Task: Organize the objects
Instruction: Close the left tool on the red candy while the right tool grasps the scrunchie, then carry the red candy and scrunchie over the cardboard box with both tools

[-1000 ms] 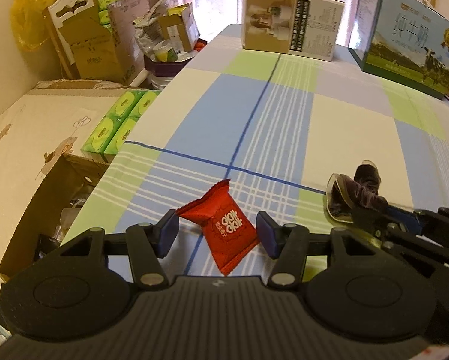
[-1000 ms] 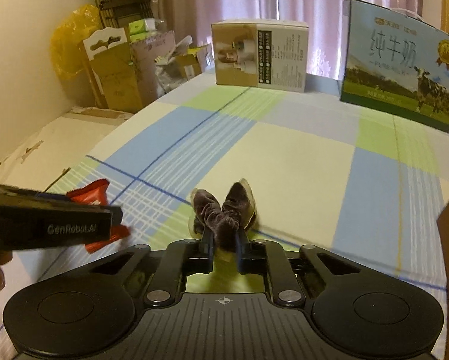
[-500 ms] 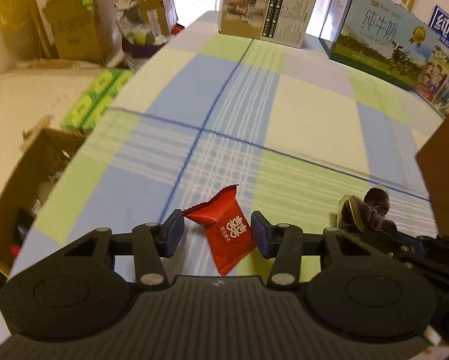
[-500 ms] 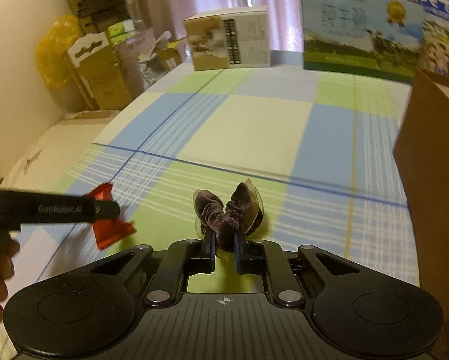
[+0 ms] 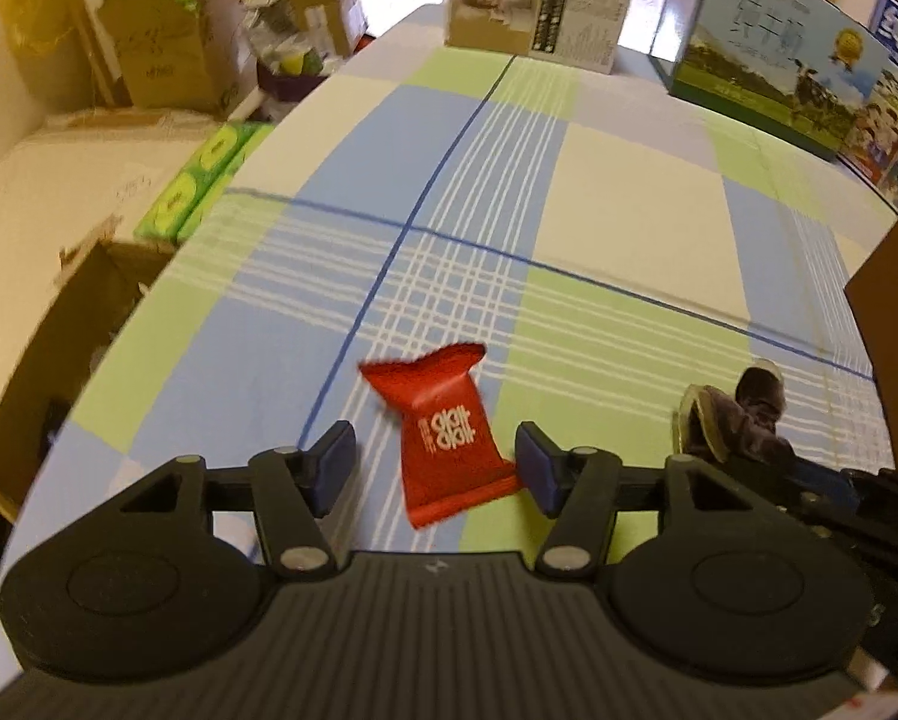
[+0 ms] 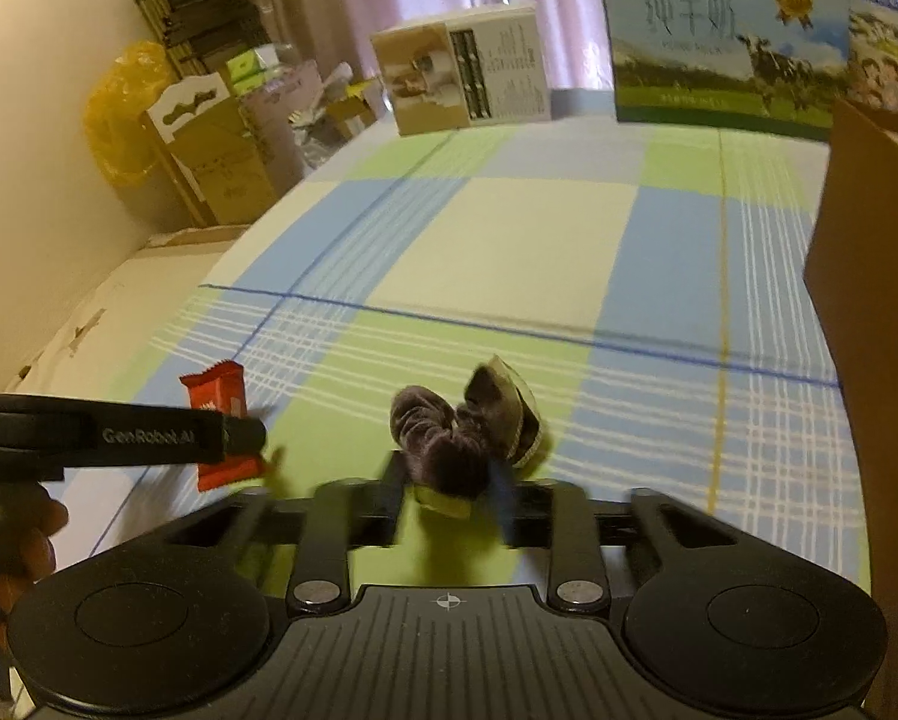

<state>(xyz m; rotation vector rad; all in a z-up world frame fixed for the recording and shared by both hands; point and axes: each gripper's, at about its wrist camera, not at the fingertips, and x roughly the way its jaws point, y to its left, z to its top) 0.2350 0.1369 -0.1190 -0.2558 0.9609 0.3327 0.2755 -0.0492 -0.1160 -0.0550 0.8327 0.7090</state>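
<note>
Red candy packet (image 5: 449,429): light, crinkly, slippery foil; lies left of the dark wrapped sweet (image 6: 466,435), between the just-widened jaws of left hand-held gripper (image 5: 434,465), unpinched. Right hand-held gripper (image 6: 449,495), jaws just parted, straddles the soft sweet; best taken at its twisted waist

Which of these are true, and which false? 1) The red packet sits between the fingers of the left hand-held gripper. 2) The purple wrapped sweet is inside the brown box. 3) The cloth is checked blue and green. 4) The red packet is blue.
1) True: the red packet lies between the open left hand-held gripper fingers.
2) False: the purple wrapped sweet lies on the cloth, at the right hand-held gripper, whose jaws have just been opening.
3) True.
4) False: it is red.
</note>
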